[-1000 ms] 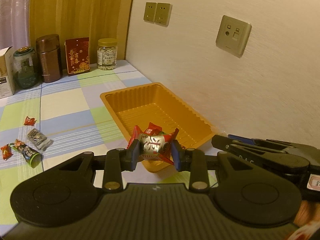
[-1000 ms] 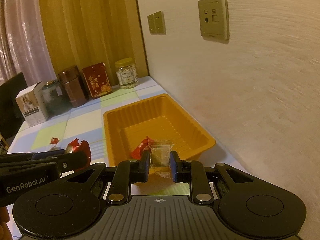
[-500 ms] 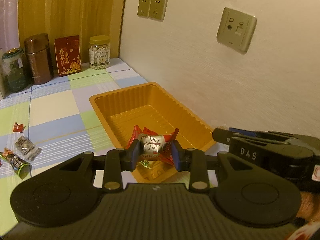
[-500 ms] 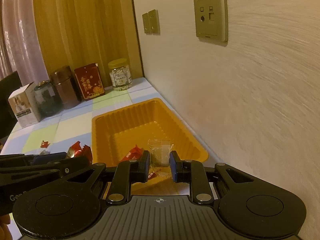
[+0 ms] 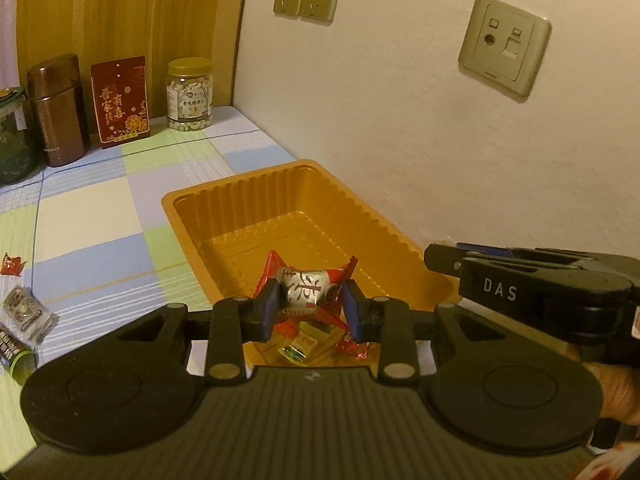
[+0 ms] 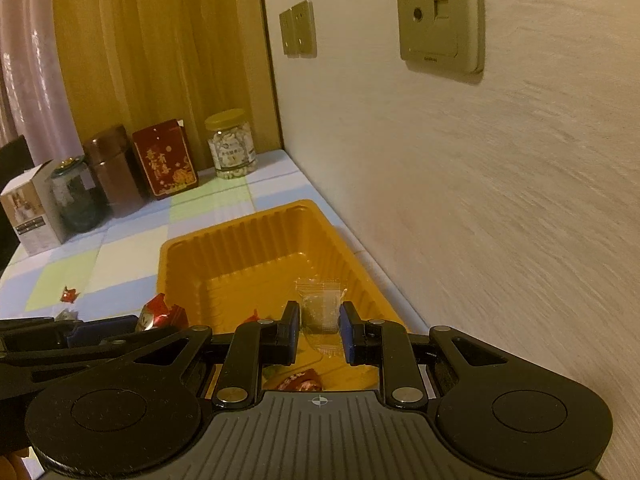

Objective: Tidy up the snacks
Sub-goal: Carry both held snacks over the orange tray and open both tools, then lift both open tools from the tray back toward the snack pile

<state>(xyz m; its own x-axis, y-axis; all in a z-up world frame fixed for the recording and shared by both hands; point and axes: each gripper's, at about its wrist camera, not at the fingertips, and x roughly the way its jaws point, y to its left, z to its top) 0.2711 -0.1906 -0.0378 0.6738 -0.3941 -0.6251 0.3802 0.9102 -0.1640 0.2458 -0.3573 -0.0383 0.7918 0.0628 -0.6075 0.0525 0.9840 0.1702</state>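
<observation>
My left gripper [image 5: 308, 300] is shut on a red and silver wrapped candy [image 5: 306, 286], held above the near end of the orange tray [image 5: 248, 196]. My right gripper [image 6: 319, 328] is shut on a clear-wrapped candy [image 6: 320, 308], also over the tray's [image 6: 240, 236] near end. Several wrapped snacks [image 5: 304, 340] lie in the tray below the left gripper; one red one [image 6: 298, 382] shows under the right gripper. The left gripper and its candy [image 6: 160, 316] show at the left of the right wrist view. The right gripper body [image 5: 520, 280] shows at the right of the left wrist view.
Loose snacks [image 5: 24, 308] and a small red candy [image 5: 11, 264] lie on the checked tablecloth left of the tray. A nut jar [image 5: 189, 94], red box [image 5: 119, 106], brown canister [image 5: 58, 110] and white carton [image 6: 28, 212] stand at the back. The wall runs close along the right.
Both grippers have moved forward over the tray's near end, each still holding its candy. The snacks in the tray now show beneath the fingers.
</observation>
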